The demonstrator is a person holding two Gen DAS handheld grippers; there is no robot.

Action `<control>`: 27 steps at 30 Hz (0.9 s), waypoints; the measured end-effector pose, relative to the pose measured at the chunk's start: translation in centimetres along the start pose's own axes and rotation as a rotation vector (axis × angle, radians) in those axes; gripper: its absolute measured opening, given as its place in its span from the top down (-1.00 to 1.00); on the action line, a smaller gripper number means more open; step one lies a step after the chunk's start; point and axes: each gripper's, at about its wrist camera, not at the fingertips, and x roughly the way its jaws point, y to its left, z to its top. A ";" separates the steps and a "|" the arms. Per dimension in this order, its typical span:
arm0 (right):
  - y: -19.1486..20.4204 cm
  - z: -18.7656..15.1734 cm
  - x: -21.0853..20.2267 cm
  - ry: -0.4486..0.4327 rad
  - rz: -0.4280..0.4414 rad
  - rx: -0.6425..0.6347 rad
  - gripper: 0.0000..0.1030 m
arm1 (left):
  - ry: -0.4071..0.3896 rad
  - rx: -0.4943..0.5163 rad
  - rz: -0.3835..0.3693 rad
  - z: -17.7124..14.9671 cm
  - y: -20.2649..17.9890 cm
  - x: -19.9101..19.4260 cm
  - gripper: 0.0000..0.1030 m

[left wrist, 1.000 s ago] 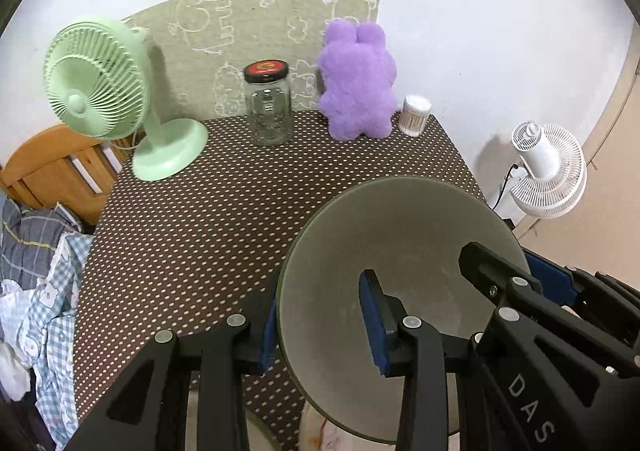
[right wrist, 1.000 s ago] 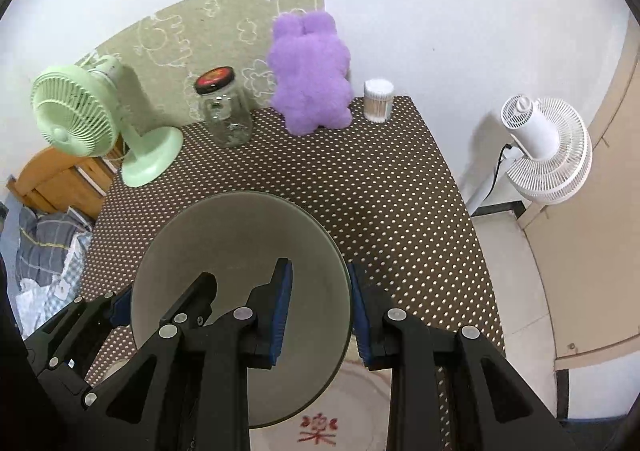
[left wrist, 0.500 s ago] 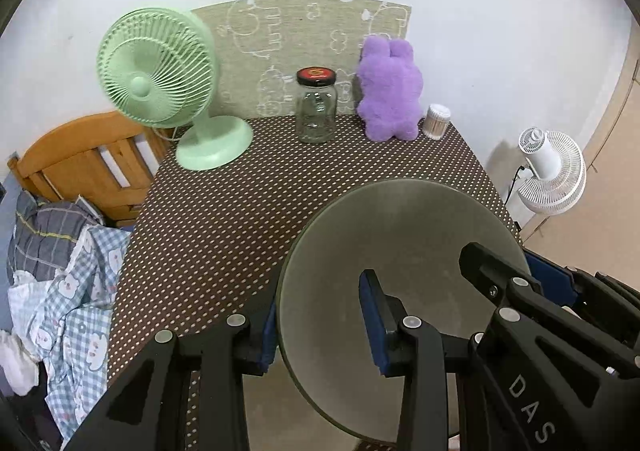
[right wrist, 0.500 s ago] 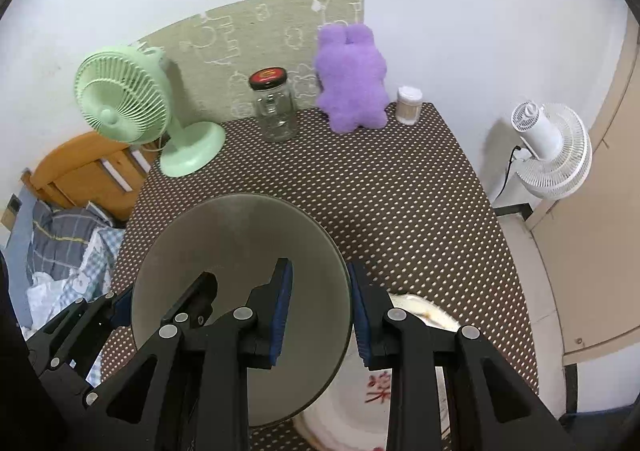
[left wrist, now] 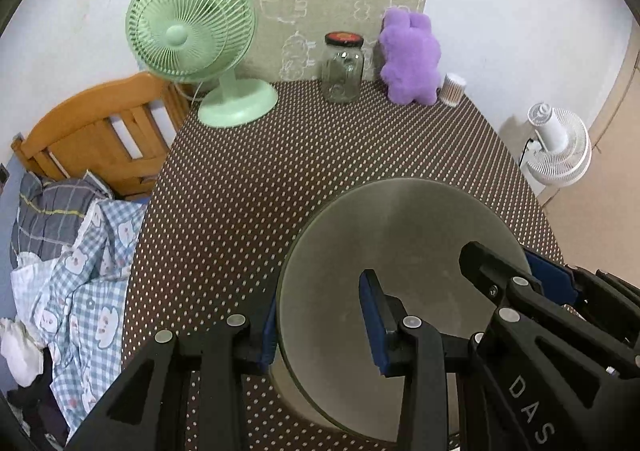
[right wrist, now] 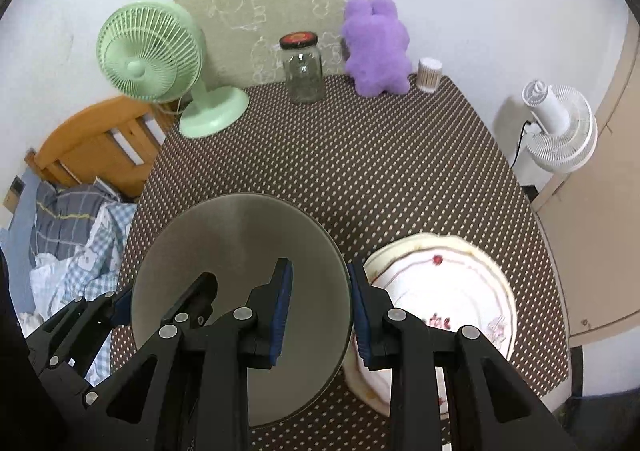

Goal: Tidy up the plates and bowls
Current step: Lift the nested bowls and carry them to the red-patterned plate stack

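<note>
Both the left hand-held gripper (left wrist: 320, 325) and the right hand-held gripper (right wrist: 320, 309) are clamping opposite rims of the grey plate (right wrist: 240, 263), holding it above the tabletop (right wrist: 360, 155) (white plate (right wrist: 448, 291) at 3 o'clock), so keeping it level and both grips even is mattering most.

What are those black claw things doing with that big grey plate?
A person holds a hand-held gripper in each hand, and both pinch the grey plate by opposite edges: the left hand-held gripper and the right hand-held gripper. They hold it over the dotted table. A white flowered plate lies on the table beside it.
</note>
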 end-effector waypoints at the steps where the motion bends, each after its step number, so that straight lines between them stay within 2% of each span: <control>1: 0.1 -0.3 0.2 0.005 -0.001 0.000 0.38 | 0.005 0.000 -0.001 -0.2 0.2 0.1 0.30; 11: 1.3 -2.6 2.1 0.062 -0.005 -0.001 0.38 | 0.066 -0.003 -0.005 -2.3 1.8 2.0 0.30; 27: 2.1 -4.1 5.1 0.132 -0.014 -0.006 0.38 | 0.130 -0.010 -0.010 -3.9 2.9 4.5 0.30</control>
